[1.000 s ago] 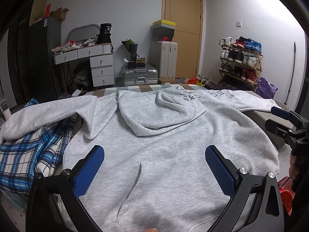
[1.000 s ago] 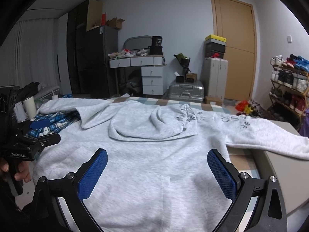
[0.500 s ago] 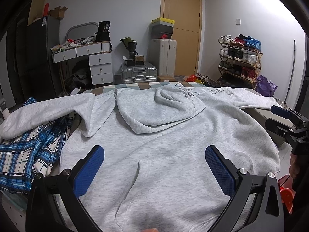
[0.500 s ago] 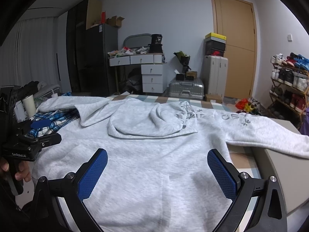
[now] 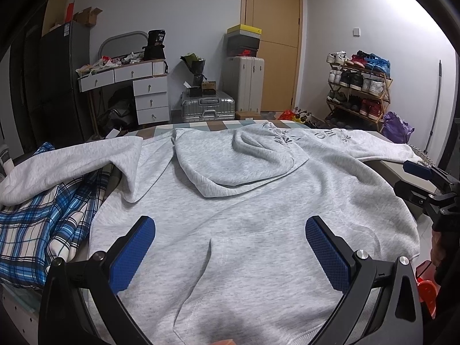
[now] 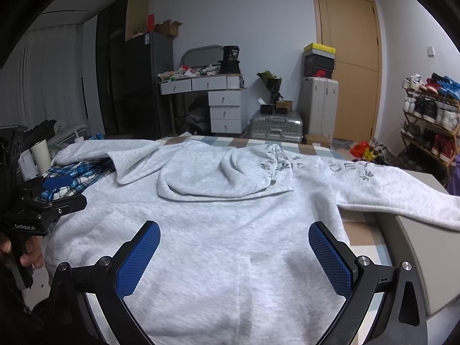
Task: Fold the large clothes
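Observation:
A light grey hoodie [image 5: 235,224] [image 6: 218,230] lies spread face up on the bed, hood folded down over the chest and front pocket nearest me. Its left sleeve [image 5: 66,164] rests over a plaid garment; its right sleeve [image 6: 388,189], with printed lettering, hangs over a low box. My left gripper [image 5: 230,247] hovers open above the pocket with nothing between its blue pads. My right gripper [image 6: 234,247] is open above the hem, also holding nothing. Each gripper shows at the edge of the other's view: the right gripper [image 5: 425,181] at the hoodie's right side, the left gripper [image 6: 54,192] at its left side.
A blue plaid garment [image 5: 37,230] lies at the bed's left side. A low beige box [image 6: 414,253] stands against the bed's right side. Beyond the bed are a drawer desk [image 5: 138,86], suitcases [image 5: 210,106], a door [image 5: 273,43] and a shoe rack [image 5: 356,89].
Both cameras have dipped slightly, so the hoodie sits a little lower in view. The hoodie has not moved and both grippers stay open.

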A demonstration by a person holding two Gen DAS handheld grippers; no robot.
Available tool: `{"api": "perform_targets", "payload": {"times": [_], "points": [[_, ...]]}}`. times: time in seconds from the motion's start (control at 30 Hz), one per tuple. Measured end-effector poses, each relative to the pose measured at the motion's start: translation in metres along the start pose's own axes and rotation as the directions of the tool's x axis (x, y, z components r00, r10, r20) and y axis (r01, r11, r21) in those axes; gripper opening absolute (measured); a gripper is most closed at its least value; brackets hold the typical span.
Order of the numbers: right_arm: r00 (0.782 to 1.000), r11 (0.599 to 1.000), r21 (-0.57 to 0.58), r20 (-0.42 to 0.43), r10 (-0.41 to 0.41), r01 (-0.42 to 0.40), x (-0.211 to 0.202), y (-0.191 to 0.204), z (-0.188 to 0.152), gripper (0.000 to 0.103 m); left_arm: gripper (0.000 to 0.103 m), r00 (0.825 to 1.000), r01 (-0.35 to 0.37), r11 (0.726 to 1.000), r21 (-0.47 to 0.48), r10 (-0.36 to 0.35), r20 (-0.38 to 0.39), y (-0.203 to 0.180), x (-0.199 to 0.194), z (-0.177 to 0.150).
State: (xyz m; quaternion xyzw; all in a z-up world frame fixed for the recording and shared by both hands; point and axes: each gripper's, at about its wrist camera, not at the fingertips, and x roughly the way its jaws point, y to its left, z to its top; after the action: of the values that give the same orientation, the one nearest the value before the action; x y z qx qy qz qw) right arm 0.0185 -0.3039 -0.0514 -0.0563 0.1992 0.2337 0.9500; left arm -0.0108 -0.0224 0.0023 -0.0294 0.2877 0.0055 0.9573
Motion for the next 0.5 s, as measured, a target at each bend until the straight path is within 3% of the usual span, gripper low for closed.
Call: {"api": "perform_targets", "payload": {"times": [0.5], "points": [[1.000,0.998,0.057,-0.013,-0.024,0.024,0.010,-0.012,-0.001,0.103,0.102,1.000,-0.007,1.000,-0.030,0.008,0.022,0.018,0.002,0.005]]}}
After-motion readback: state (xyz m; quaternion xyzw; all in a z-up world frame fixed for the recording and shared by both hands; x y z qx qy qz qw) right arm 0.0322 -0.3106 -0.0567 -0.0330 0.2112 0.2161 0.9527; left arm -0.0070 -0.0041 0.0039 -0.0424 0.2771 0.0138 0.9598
